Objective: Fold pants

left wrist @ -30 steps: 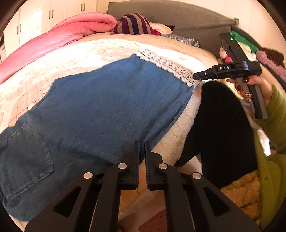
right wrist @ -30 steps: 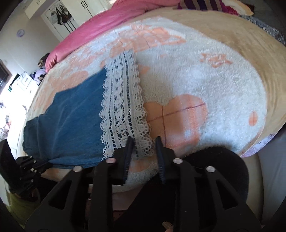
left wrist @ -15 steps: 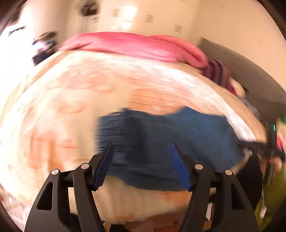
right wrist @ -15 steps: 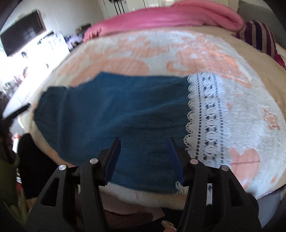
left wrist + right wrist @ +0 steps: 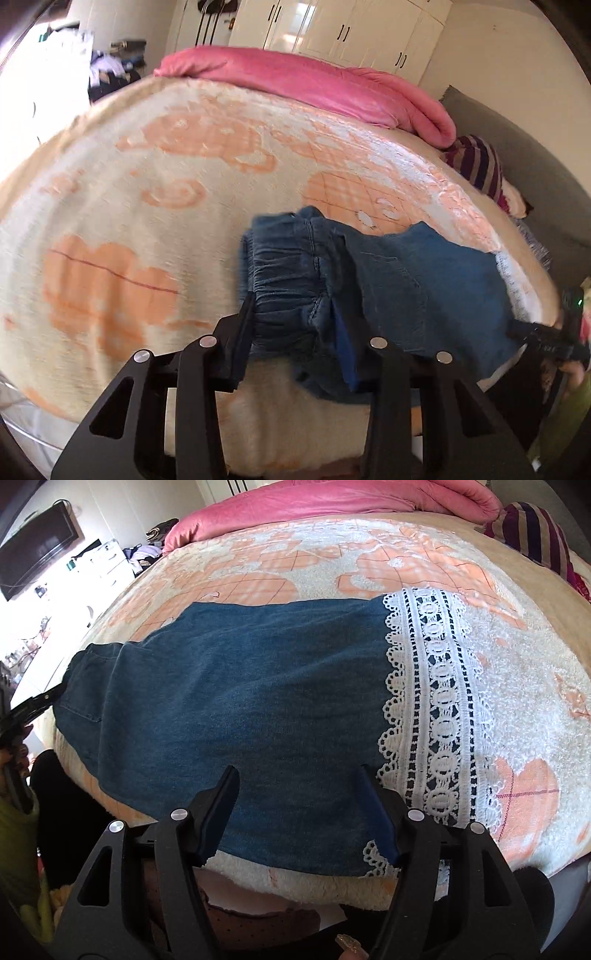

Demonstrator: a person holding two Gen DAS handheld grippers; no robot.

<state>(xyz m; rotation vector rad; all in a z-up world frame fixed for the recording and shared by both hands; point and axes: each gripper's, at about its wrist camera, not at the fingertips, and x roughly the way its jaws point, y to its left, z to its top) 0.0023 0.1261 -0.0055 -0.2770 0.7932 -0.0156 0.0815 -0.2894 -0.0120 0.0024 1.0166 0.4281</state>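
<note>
Blue denim pants (image 5: 240, 694) with a white lace hem (image 5: 436, 701) lie flat across the patterned bed blanket (image 5: 147, 206). In the left wrist view, my left gripper (image 5: 293, 306) straddles the gathered elastic waistband (image 5: 288, 273) at the pants' left end. Its jaws are closing, with the waistband between them. In the right wrist view, my right gripper (image 5: 299, 775) hangs over the leg's near edge, just left of the lace. Its jaws are opening, with denim beneath them and nothing pinched. Each view shows the other gripper: the right gripper (image 5: 543, 339) and the left gripper (image 5: 37, 701).
A rolled pink duvet (image 5: 314, 85) lies along the far side of the bed. A striped cushion (image 5: 476, 166) sits by the grey headboard (image 5: 535, 177). White wardrobes (image 5: 351, 33) stand behind, and a wall TV (image 5: 33, 554) hangs at the left. The person's dark trousers (image 5: 62, 812) are at the near bed edge.
My left gripper swung from the leg's near edge to the waistband end, opened wide, then narrowed around it. My right gripper moved from the lace hem onto the denim and opened wider.
</note>
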